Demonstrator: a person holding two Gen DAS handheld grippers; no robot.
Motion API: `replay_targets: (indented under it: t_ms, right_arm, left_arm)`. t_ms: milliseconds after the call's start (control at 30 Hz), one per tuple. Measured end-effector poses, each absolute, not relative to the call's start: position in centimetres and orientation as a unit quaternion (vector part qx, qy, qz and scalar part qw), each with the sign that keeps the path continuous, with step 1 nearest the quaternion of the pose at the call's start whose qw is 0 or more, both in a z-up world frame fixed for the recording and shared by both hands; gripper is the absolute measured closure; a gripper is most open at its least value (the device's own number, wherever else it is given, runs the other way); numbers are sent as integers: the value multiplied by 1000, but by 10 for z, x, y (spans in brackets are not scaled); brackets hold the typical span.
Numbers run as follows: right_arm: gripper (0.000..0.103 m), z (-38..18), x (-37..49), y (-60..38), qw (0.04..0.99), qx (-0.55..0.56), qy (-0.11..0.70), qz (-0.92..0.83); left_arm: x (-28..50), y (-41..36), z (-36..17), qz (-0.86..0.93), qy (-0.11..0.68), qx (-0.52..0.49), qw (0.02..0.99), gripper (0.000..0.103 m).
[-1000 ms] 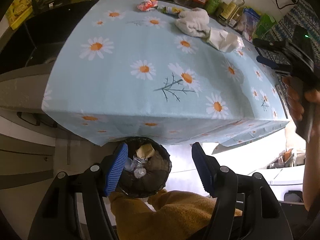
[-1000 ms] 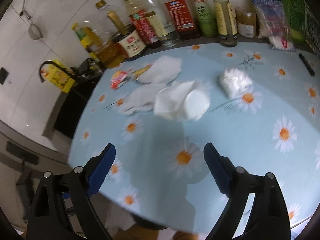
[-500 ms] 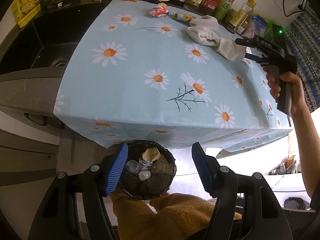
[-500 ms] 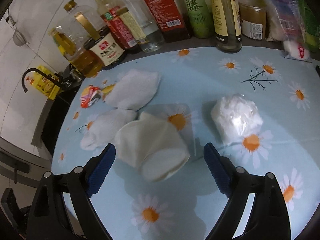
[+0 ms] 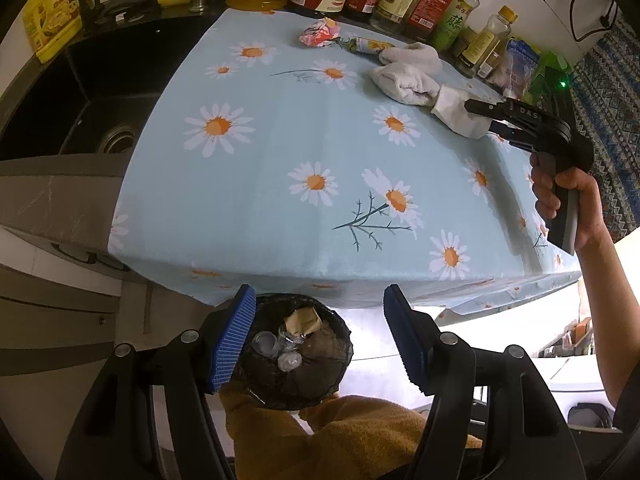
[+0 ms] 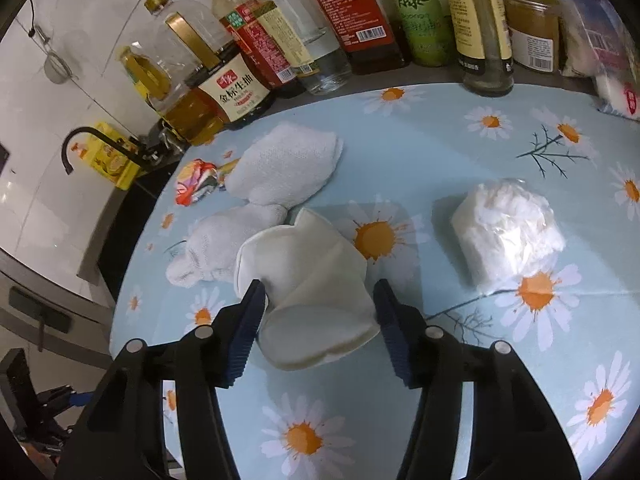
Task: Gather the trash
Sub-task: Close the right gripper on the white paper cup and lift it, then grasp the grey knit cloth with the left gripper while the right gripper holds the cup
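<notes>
My right gripper (image 6: 320,316) is open with its jaws either side of a crushed white paper cup (image 6: 308,292) on the daisy tablecloth (image 6: 420,400). It also shows in the left wrist view (image 5: 486,118) at the cup (image 5: 452,110). Beyond the cup lie white crumpled towels (image 6: 280,172), a colourful wrapper (image 6: 196,186) and a clear bag of white tissue (image 6: 508,232). My left gripper (image 5: 316,332) is open and empty, held off the table's near edge above a black mesh trash bin (image 5: 296,364) that holds bottles and paper.
Sauce and oil bottles (image 6: 360,20) line the back of the table. A black sink (image 5: 108,120) with a faucet (image 6: 80,140) lies to the left. A yellow packet (image 5: 50,20) stands behind the sink. Orange fabric (image 5: 340,436) sits below the bin.
My right gripper has moved forward over the table until its jaws straddle the paper cup. My left gripper has stayed over the bin, drifting slightly.
</notes>
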State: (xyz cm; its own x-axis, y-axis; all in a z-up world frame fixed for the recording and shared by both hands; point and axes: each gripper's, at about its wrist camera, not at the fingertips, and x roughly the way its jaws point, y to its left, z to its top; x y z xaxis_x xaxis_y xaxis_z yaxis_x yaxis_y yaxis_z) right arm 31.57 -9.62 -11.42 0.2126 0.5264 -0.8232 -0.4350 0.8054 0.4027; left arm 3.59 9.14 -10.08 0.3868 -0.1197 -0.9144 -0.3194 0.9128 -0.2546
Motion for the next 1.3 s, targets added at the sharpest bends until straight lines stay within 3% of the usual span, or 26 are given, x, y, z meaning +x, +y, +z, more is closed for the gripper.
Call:
replay_targets:
  t_ms: [333, 400, 433, 867, 1300]
  right_arm:
    - [47, -81, 282, -126, 784, 99, 518, 327]
    - [47, -74, 268, -133, 787, 99, 513, 328]
    - [47, -71, 261, -136, 789, 97, 511, 327]
    - [47, -51, 170, -190, 807, 124, 491, 303]
    - [46, -36, 138, -206, 824, 124, 469, 292]
  left_arm:
    - [78, 73, -87, 28, 542, -166, 823, 38]
    - [93, 70, -81, 26, 535, -154, 830, 24]
    - [98, 69, -79, 25, 530, -153, 834, 23]
    - [200, 46, -64, -12, 508, -83, 857, 23]
    - [282, 42, -100, -9, 547, -83, 833, 18]
